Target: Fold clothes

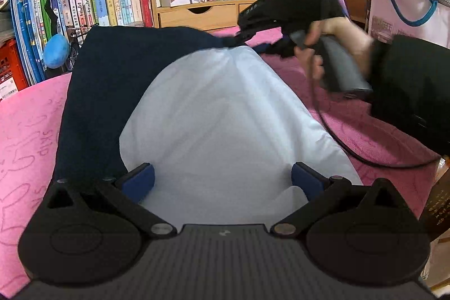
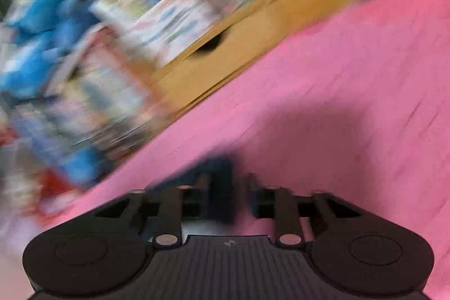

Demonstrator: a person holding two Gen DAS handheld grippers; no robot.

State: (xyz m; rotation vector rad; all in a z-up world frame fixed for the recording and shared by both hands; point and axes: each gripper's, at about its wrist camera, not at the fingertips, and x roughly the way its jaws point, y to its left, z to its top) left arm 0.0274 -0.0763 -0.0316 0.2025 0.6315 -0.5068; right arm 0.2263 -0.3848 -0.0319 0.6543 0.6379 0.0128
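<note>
Clothes fill the middle of the left wrist view: a smooth pale-blue garment (image 1: 222, 117) lies over a matte navy garment (image 1: 112, 92) on the pink cloth (image 1: 25, 137). The left gripper (image 1: 223, 182) has wide jaws, blue pads either side of the pale fabric. At upper right, the right gripper (image 1: 247, 33) meets dark fabric.

Right wrist view, blurred: the right gripper (image 2: 239, 196) has narrow jaws pinching navy cloth over pink; books (image 2: 112, 52) smear at upper left.
</note>
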